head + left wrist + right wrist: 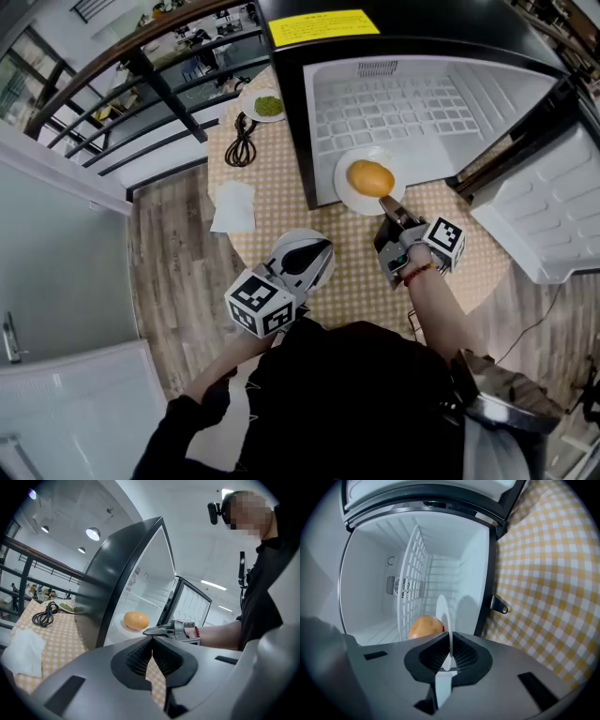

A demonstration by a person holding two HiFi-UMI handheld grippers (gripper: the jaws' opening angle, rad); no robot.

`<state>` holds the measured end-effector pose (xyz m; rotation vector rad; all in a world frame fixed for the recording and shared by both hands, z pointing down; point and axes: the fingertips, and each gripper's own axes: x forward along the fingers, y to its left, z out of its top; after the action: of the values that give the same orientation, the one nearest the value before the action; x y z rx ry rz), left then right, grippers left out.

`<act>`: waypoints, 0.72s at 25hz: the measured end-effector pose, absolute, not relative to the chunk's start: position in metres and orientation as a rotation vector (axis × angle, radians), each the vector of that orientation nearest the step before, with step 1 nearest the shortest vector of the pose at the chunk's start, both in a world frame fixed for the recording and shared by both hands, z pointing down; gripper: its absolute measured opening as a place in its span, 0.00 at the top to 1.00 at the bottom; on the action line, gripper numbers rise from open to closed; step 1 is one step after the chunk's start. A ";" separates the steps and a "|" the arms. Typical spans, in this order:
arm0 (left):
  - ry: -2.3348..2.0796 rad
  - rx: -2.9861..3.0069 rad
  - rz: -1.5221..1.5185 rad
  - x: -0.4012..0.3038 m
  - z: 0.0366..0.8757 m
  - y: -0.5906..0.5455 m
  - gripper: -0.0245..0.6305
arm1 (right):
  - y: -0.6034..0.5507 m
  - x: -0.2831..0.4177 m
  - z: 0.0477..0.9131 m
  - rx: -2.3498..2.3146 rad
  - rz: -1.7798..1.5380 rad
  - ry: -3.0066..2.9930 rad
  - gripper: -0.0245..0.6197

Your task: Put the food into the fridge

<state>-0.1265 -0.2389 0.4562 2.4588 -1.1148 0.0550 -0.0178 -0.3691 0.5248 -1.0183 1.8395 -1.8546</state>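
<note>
Orange-yellow food (370,177), white plate (349,197); the fridge (292,122) is black outside, white inside; the surface (272,187) carries a yellow-and-white check pattern.

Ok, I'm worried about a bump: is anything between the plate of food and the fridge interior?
Nothing visible. The door is open, the right gripper holds the plate at the fridge mouth, and the space beyond looks bare, with the wire shelf clear of it.
</note>
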 end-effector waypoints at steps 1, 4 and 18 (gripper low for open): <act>-1.102 2.471 0.063 -0.129 0.454 -0.239 0.94 | -0.371 -0.019 0.525 -1.029 -1.848 1.830 0.93; -1.071 2.487 0.076 -0.134 0.451 -0.242 0.94 | -0.376 -0.021 0.526 -1.057 -1.839 1.809 0.93; -0.955 2.587 0.119 -0.141 0.437 -0.256 0.94 | -0.399 -0.040 0.537 -1.148 -1.860 1.732 0.93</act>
<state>-0.1414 -0.2557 0.4374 2.5865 -0.9545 0.1189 -0.0397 -0.3990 0.5367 -1.1478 1.7316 -1.8595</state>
